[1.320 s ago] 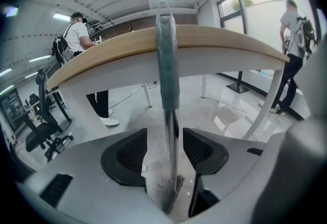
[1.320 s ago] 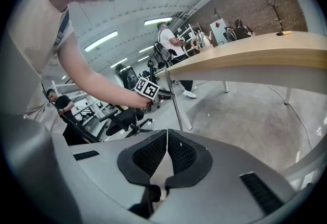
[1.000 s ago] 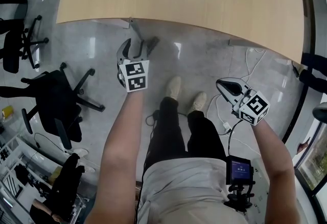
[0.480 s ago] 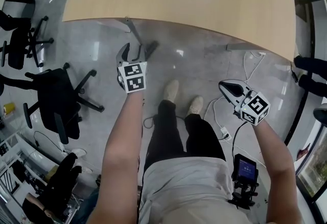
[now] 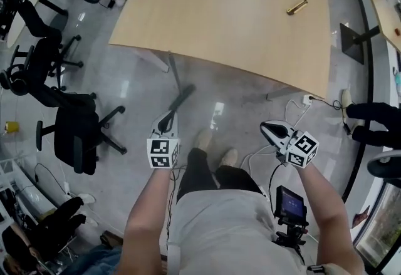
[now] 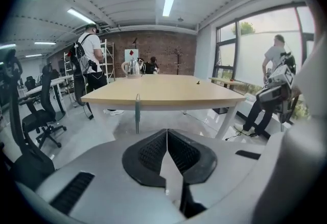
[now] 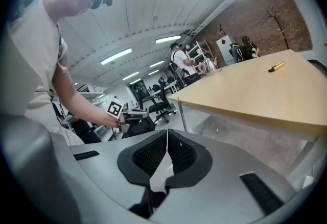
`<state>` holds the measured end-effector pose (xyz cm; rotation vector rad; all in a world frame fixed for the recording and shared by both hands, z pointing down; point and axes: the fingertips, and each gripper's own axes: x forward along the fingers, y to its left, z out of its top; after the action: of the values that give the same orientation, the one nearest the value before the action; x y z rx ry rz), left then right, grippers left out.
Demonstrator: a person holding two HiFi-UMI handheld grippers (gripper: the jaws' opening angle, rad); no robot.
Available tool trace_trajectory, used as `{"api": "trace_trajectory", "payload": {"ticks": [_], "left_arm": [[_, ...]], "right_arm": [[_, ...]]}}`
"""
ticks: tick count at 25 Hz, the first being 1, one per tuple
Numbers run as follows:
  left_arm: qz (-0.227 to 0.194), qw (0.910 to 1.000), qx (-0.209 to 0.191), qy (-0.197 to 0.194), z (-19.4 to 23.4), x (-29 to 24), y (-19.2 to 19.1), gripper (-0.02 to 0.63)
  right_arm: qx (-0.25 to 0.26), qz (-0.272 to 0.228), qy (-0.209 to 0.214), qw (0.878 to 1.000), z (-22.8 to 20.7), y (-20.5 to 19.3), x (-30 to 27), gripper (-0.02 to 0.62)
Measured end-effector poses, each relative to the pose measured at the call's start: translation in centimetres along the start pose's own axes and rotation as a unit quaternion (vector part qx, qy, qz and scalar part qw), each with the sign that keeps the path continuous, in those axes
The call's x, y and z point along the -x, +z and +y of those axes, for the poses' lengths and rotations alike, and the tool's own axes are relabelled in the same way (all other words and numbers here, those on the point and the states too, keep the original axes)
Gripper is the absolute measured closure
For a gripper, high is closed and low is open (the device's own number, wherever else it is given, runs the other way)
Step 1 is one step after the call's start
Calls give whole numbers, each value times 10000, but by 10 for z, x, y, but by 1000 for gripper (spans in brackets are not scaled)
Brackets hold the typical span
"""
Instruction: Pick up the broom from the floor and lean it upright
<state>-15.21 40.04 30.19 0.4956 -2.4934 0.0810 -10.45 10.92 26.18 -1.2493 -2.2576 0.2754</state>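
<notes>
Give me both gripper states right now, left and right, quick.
Left gripper: shut, jaws have just closed, nothing between them.
Right gripper: shut, nothing between its jaws.

The table (image 5: 232,10) sits ahead of the person, filling the top middle of the head view, with a small stick-like thing (image 5: 297,7) lying on it toward the right end. One table leg (image 5: 173,70) comes down at the near edge, ahead and a bit left of the person's feet (image 5: 203,138). Office chairs (image 5: 75,136) are off to the left, apart from the table. Cables (image 5: 290,106) lie on the floor right of the feet, running to a socket (image 5: 307,99) by the table's near right corner, and the right gripper (image 5: 266,126) hangs over them. Someone else's legs (image 5: 369,124) are further right.
</notes>
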Motion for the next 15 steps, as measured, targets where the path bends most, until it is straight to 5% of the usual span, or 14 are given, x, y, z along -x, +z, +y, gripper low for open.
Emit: {"api": "trace_trajectory", "payload": {"ticks": [6, 15], "left_arm": [[-377, 9990, 58, -247, -45, 72, 16, 594], [-690, 9961, 290, -474, -104, 128, 20, 594]], "right_arm": [[174, -289, 292, 9990, 25, 30, 29, 578], [142, -189, 515, 9984, 58, 17, 44, 578]]}}
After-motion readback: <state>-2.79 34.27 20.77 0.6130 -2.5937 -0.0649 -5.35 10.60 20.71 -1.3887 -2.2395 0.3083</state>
